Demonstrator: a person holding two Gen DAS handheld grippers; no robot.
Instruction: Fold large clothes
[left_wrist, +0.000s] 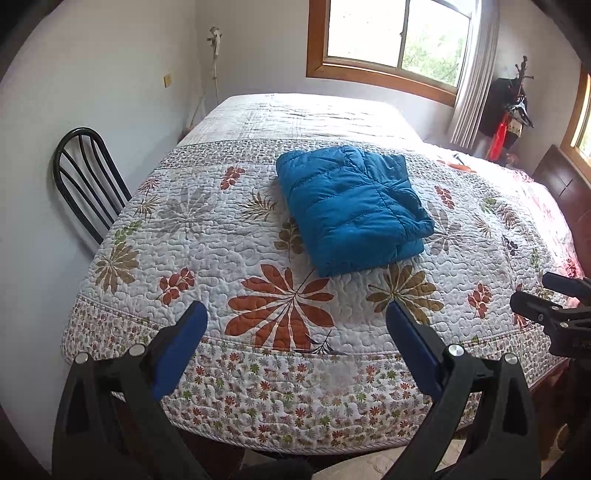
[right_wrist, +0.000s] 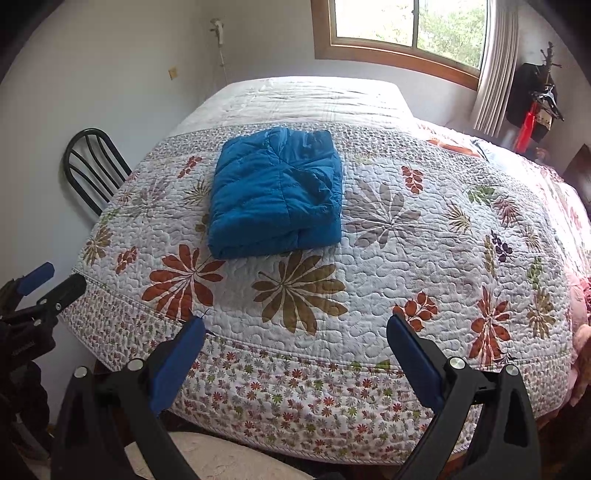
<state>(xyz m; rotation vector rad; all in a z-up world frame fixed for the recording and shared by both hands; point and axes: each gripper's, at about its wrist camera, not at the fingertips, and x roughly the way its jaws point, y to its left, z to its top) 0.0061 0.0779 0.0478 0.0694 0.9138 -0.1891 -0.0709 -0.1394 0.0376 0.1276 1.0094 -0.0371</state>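
Up front, left tool (left_wrist: 297, 328): blue-padded fingers (left_wrist: 181, 347) spread wide, nothing between them, held off the foot edge of the bed (left_wrist: 258, 387). Right tool (right_wrist: 295, 328): same posture, fingers (right_wrist: 413, 358) spread, empty, also back from the bed edge. Each tool shows at the margin of the other's view, right tool at the far right of the left view (left_wrist: 554, 306), left tool at the far left of the right view (right_wrist: 40, 291); the two sit side by side, apart. Beyond both: floral quilt (right_wrist: 369, 258) covering the bed, white ground with rust, olive and grey leaf prints, small-flower border along the near edge. Jacket (left_wrist: 351, 206), blue, puffy, quilted, lies folded into a compact block on the quilt near mid-bed, well apart from both tools; seen left of centre from the right view (right_wrist: 277, 192). Black metal chair (left_wrist: 85, 177) against the wall left of the bed. Wood-framed window (left_wrist: 388, 40) on the far wall, pale curtain (left_wrist: 472, 81) at its right side. Coat rack (left_wrist: 513, 107) with dark and red items in the far right corner.
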